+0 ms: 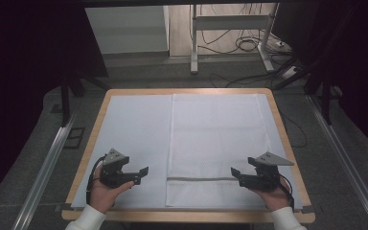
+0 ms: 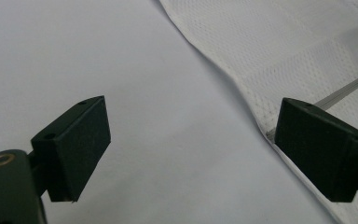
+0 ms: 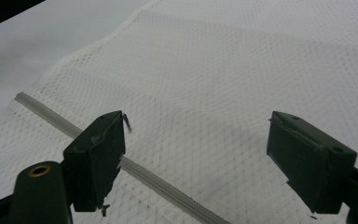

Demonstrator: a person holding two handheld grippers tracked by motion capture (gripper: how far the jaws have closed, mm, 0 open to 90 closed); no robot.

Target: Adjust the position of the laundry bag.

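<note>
Both grippers sit at the near end of the table (image 1: 92, 143), one in each hand. Left gripper (image 1: 143, 173), held in the person's left hand (image 1: 101, 192), rests over the pale blue cover sheet (image 1: 129, 139) just beside the left edge of the white mesh bag (image 1: 218, 139). Its jaws stand wide apart and hold nothing. In the left gripper view, the left gripper (image 2: 191, 144) looks onto bare sheet (image 2: 98, 60), with the mesh bag (image 2: 289, 51) running along the right and one jaw overlapping the bag's edge.

Right gripper (image 1: 235, 173), held in the right hand (image 1: 274, 195), lies at the right side of the bag, pointing inward. Its jaws are likewise spread wide and empty. In the right gripper view, the right gripper (image 3: 196, 154) looks onto the mesh bag (image 3: 223, 70), and the grey zipper strip (image 3: 163, 184) runs diagonally beneath the left jaw.

The mesh bag lies flat on the right half of the sheet, reaching from the far edge to the near edge. The zipper strip (image 1: 199, 179) crosses it near the near end, between the two grippers.
</note>
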